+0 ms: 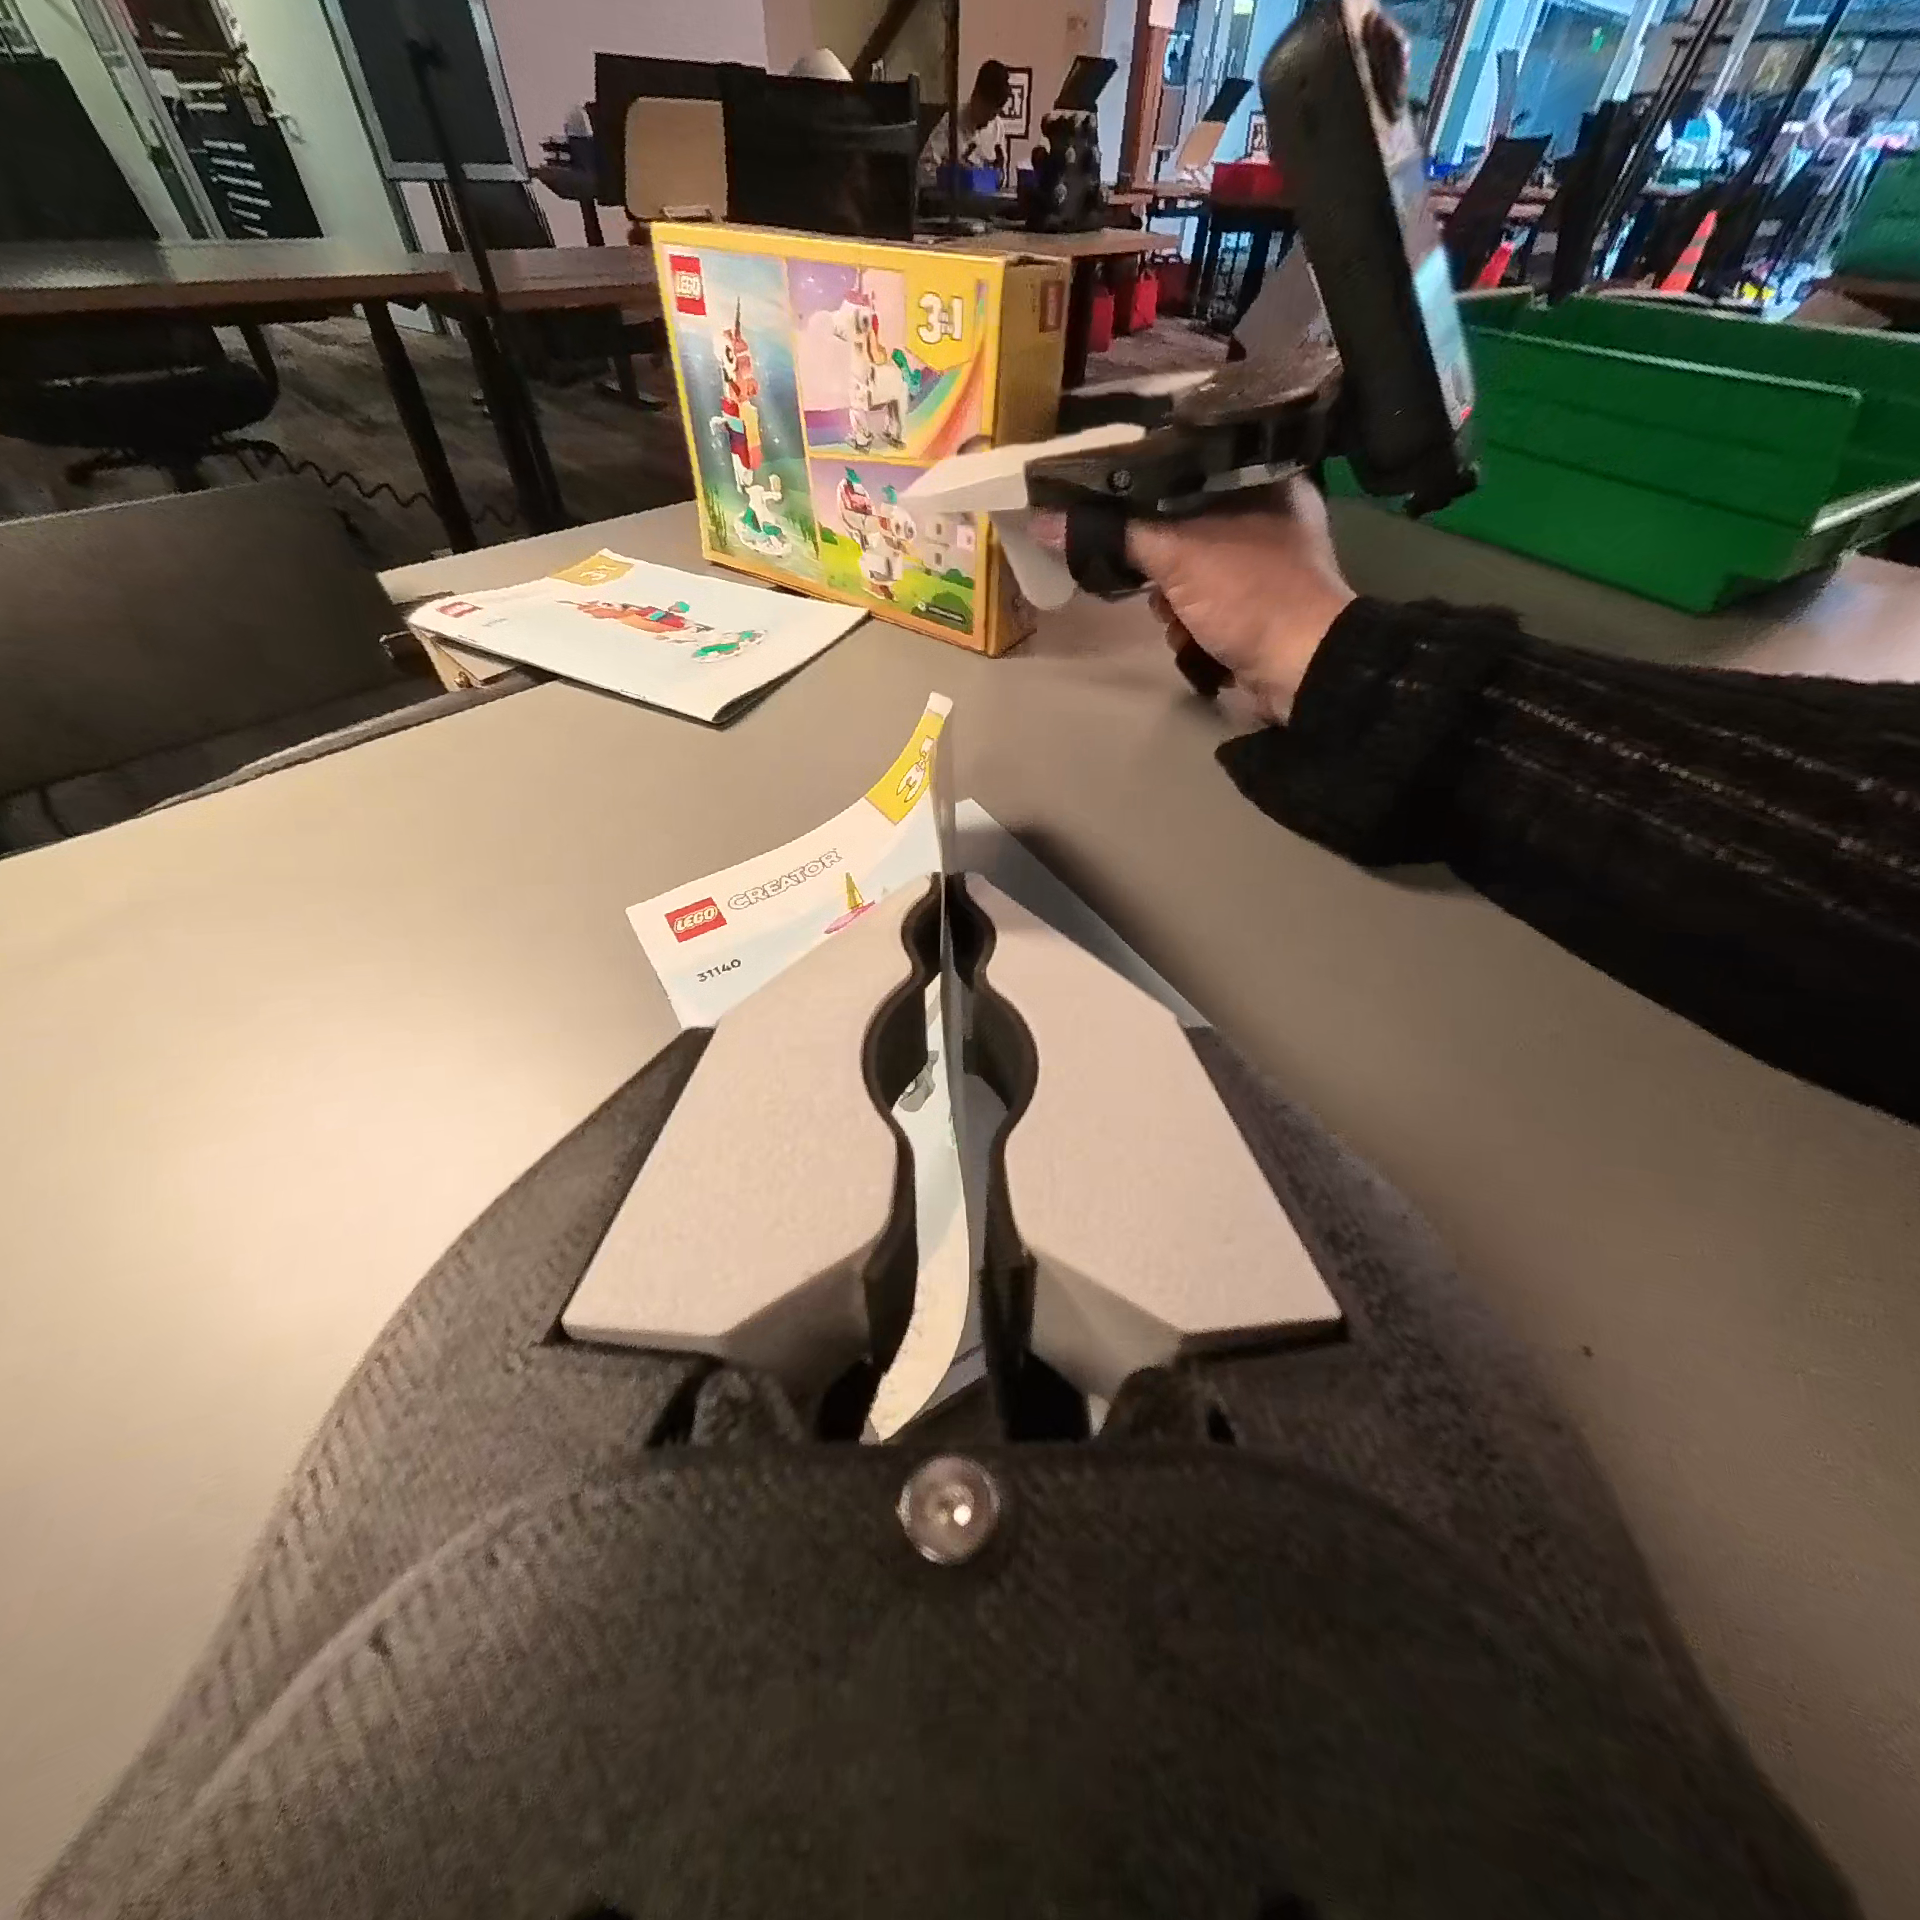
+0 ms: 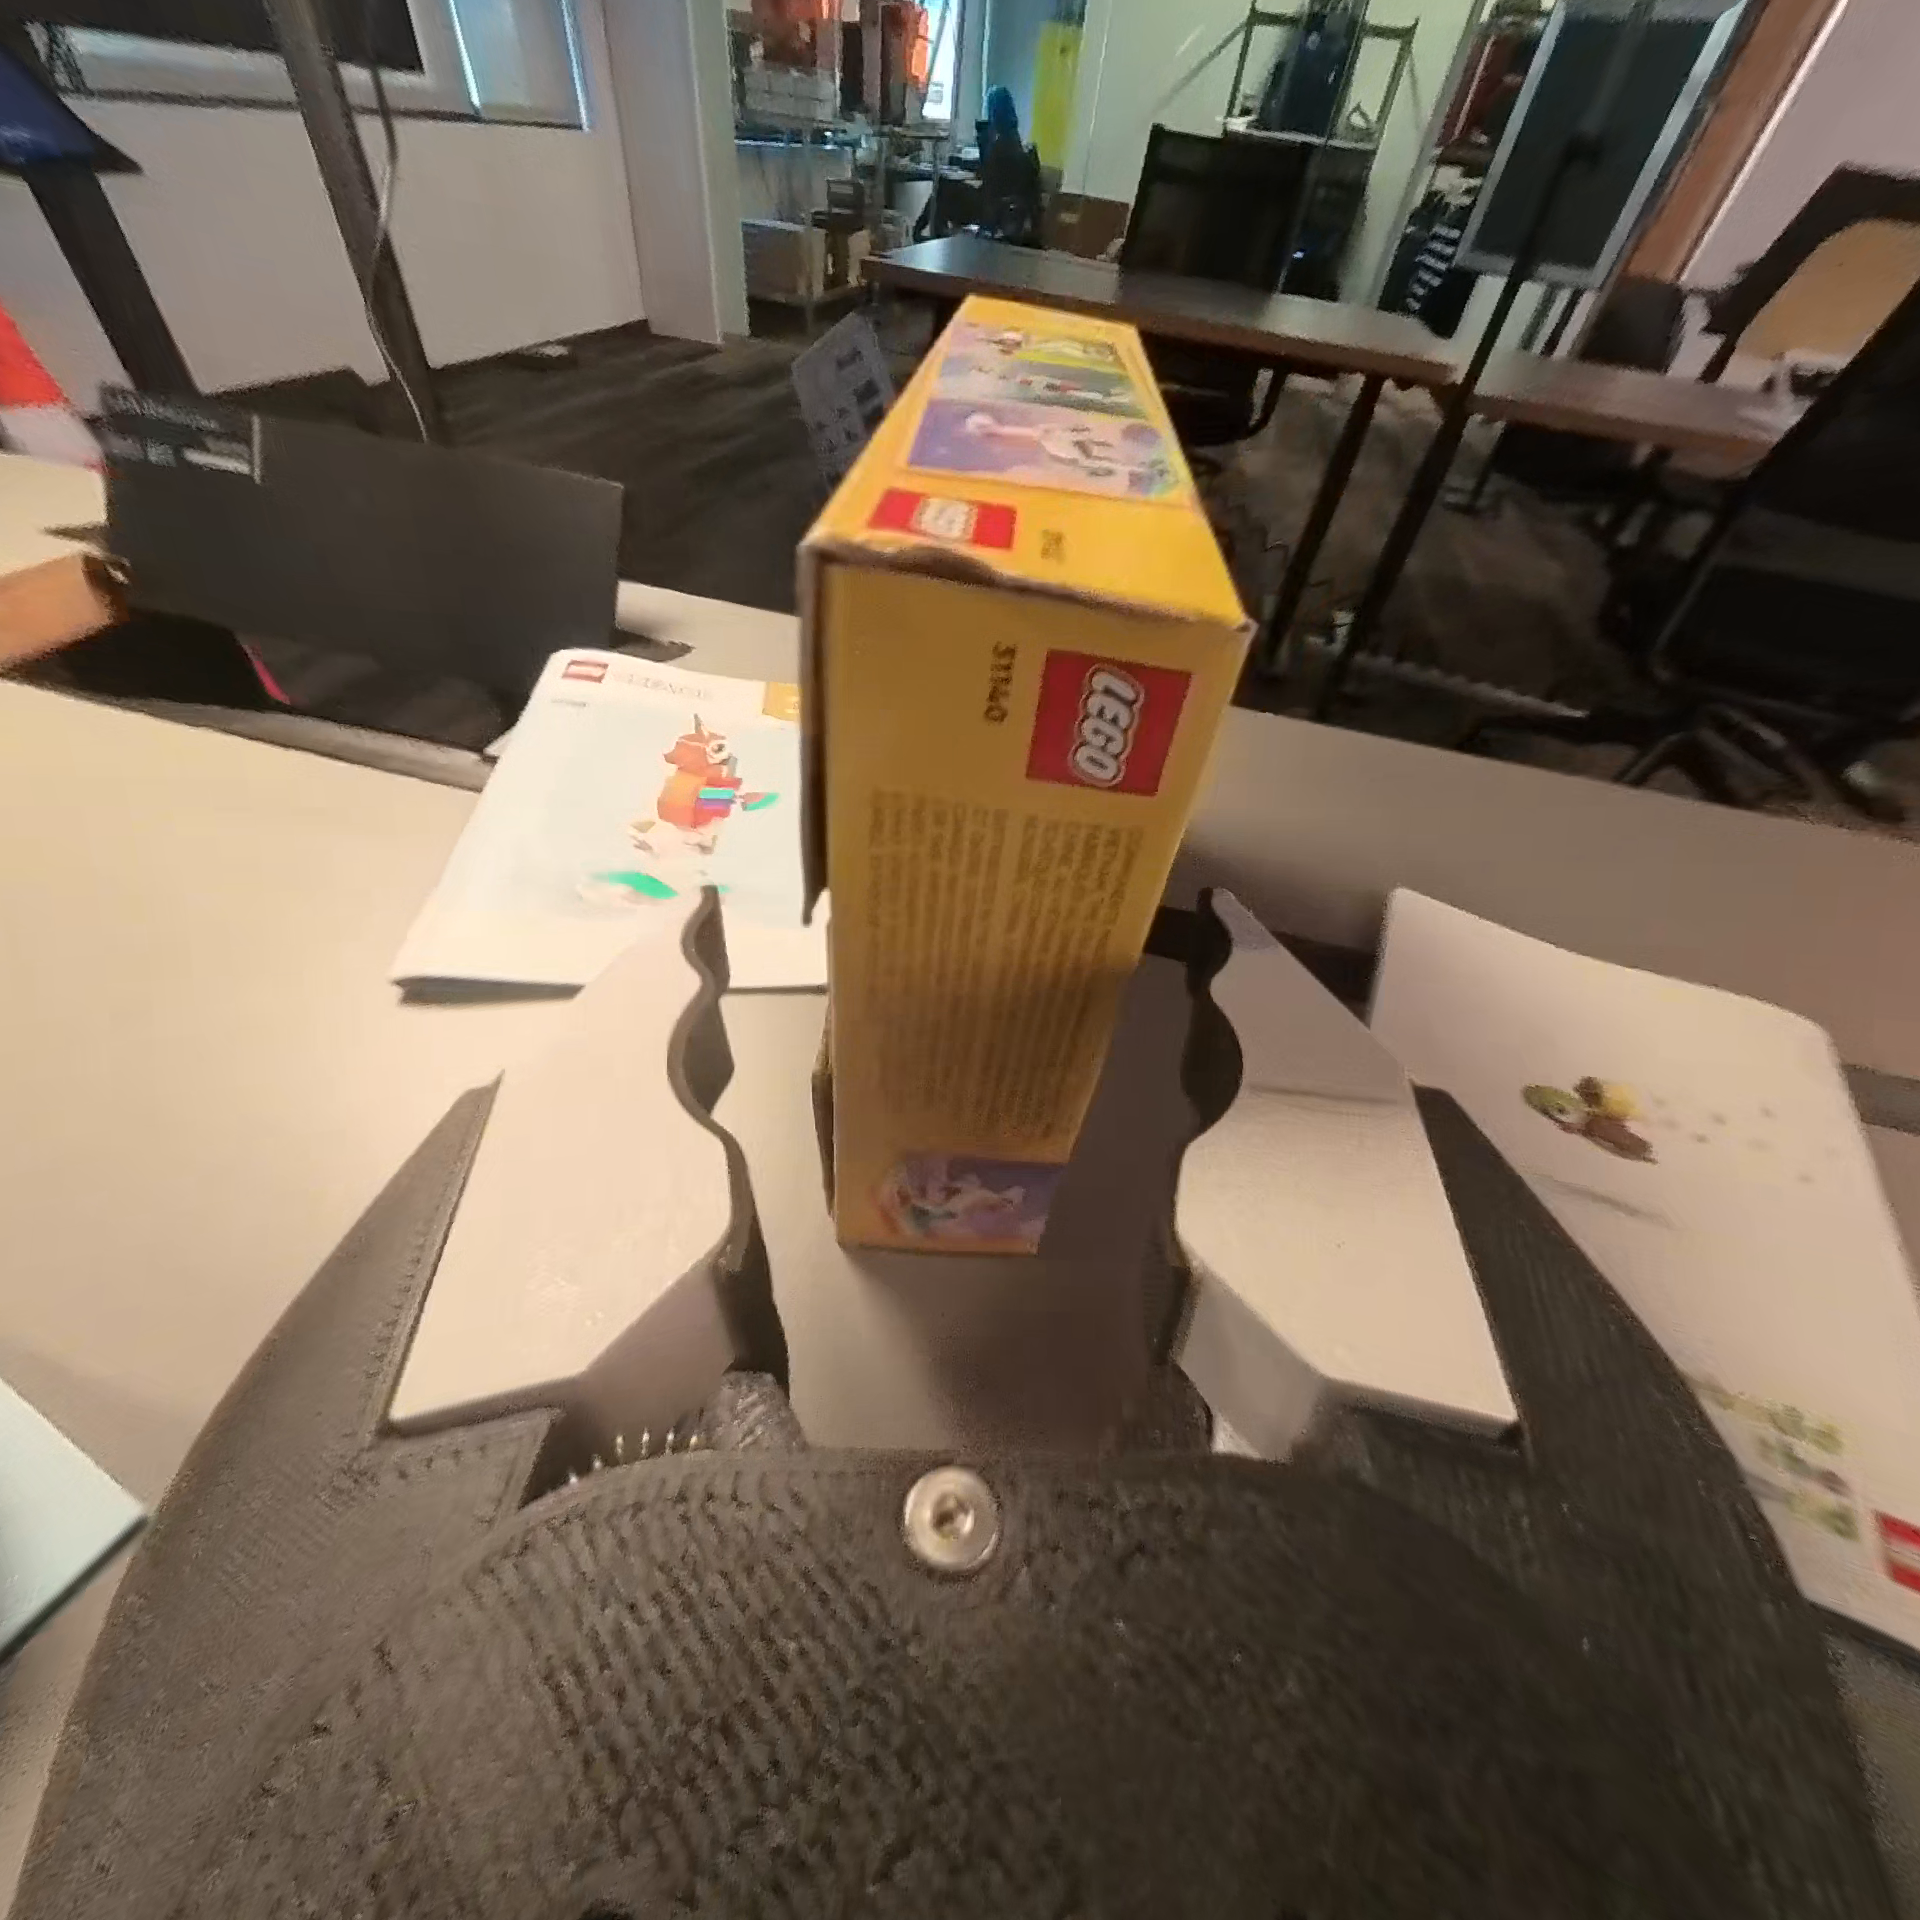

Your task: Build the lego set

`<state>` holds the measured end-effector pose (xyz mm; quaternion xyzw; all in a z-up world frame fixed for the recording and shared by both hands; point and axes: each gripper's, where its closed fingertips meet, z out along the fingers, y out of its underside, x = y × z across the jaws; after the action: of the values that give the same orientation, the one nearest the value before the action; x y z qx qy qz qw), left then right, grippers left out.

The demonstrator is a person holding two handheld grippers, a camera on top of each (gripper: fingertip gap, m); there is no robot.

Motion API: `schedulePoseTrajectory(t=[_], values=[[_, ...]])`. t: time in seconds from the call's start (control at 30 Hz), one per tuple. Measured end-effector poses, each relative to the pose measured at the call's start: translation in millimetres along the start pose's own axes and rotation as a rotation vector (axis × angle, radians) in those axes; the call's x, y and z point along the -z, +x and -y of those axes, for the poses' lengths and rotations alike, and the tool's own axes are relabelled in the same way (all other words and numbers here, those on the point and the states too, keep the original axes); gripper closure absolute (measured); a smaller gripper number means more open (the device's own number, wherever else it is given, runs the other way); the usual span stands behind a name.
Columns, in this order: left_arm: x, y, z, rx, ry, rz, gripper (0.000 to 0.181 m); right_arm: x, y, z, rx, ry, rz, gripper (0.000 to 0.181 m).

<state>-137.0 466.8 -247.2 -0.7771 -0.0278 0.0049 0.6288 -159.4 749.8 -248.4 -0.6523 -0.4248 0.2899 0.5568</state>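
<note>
The broad pale grey table [image 1: 312, 1039] carried everything, with stacked green plastic bins [image 1: 1662, 457] at its far right edge. The yellow cardboard set box [image 1: 862, 416] stood upright on the table, its narrow end facing my right tongs [image 2: 961, 997]; those tongs were spread wide, one finger on each side of the box end, neither pad clearly touching the cardboard. A white instruction booklet showing an orange figure [image 2: 634, 821] lay flat just left of the box, partly off the table edge. Another white printed booklet [image 2: 1662, 1195] lay flat near my right tongs' right finger. My left tongs [image 1: 951, 894] were clenched on a thin white instruction booklet [image 1: 790, 914], held on edge above the table, well short of the box.
</note>
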Motion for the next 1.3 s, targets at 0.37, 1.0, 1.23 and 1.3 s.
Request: schedulePoseTrajectory(t=[0.37,1.0,1.23,1.3], values=[[4,-10,5,0.115,0.04,-0.012,0.181,-5,28,7,-0.183,0.032,0.053,0.127],[46,1,-5,0.12,-0.006,-0.178,0.181,-6,-186,39,0.147,0.022,0.975,0.126],[41,16,-17,-0.064,-0.096,-0.184,0.181,-33,-251,35,0.223,-0.05,1.15,0.125],[39,17,-20,-0.09,-0.109,-0.172,0.181,-41,-255,30,0.257,-0.072,1.153,0.122]])
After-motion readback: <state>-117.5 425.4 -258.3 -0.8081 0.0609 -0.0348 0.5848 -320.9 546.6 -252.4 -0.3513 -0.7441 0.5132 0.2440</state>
